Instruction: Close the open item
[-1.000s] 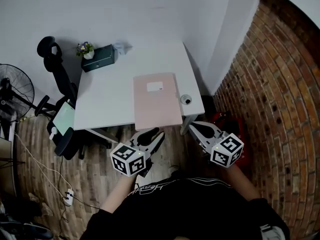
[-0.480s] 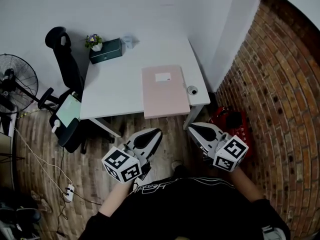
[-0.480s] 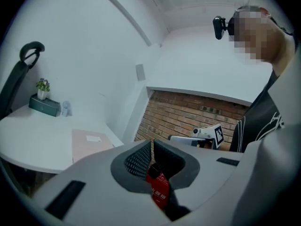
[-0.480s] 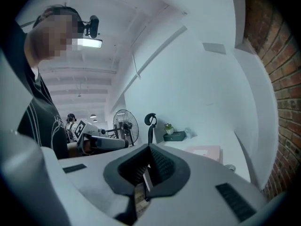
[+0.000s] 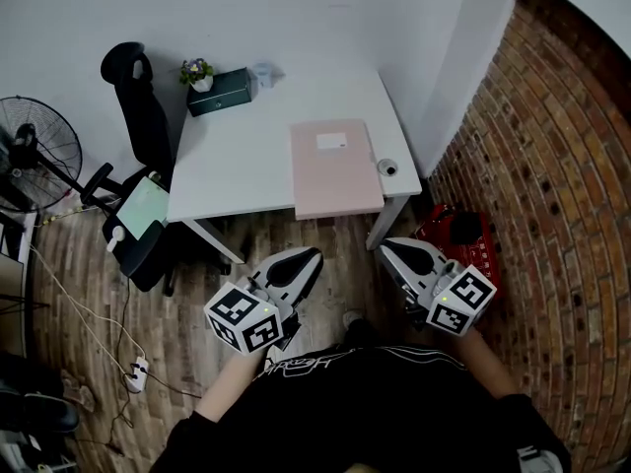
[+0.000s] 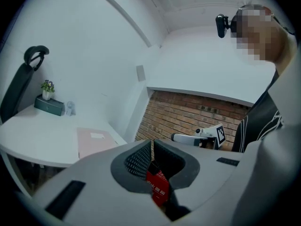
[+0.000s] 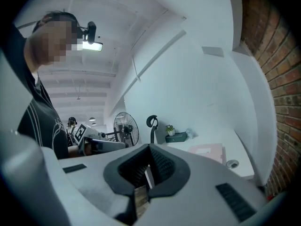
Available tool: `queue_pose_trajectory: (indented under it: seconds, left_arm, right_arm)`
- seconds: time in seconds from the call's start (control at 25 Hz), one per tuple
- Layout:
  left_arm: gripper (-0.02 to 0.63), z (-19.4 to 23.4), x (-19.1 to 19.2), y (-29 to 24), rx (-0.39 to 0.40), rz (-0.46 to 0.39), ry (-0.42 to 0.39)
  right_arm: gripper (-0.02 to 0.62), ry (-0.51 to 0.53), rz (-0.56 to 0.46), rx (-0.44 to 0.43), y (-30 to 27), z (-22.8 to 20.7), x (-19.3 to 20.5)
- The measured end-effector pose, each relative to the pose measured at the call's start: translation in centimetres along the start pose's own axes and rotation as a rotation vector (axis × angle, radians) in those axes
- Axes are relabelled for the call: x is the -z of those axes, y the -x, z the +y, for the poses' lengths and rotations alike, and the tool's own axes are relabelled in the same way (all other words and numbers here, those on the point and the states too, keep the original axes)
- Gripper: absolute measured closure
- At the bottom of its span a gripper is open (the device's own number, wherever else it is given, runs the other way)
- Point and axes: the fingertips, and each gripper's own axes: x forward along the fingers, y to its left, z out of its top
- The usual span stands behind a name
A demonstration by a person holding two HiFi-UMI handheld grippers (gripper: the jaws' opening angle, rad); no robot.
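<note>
A pink folder (image 5: 335,166) lies flat and closed on the white table (image 5: 237,161), near its right front corner. Both grippers hang over the wooden floor, well short of the table's front edge. My left gripper (image 5: 314,257) is shut with nothing between its jaws. My right gripper (image 5: 386,248) is shut and empty too. The left gripper view shows the pink folder (image 6: 94,142) far beyond the closed left gripper (image 6: 152,147). From the right gripper view, the pink folder (image 7: 207,150) sits on the table past the closed right gripper (image 7: 149,150).
A black office chair (image 5: 138,106) stands at the table's left, and a fan (image 5: 39,151) further left. A green box (image 5: 222,92) and a small plant (image 5: 197,70) sit at the table's back. A red bag (image 5: 458,235) lies by the brick wall (image 5: 552,166).
The left gripper's jaws have come together. Both grippers have drawn back from the table's front edge, and the table sits farther away in the head view.
</note>
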Motion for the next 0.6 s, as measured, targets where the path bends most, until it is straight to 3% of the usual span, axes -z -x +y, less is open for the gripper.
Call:
queue_pose_trajectory:
  seconds: [0.6]
  left_arm:
    - [0.563,-0.5,0.5,0.8,-0.002,0.032,-0.052]
  right_arm:
    - [0.593,0.002,-0.010,0.032,0.8,0.8,0.7]
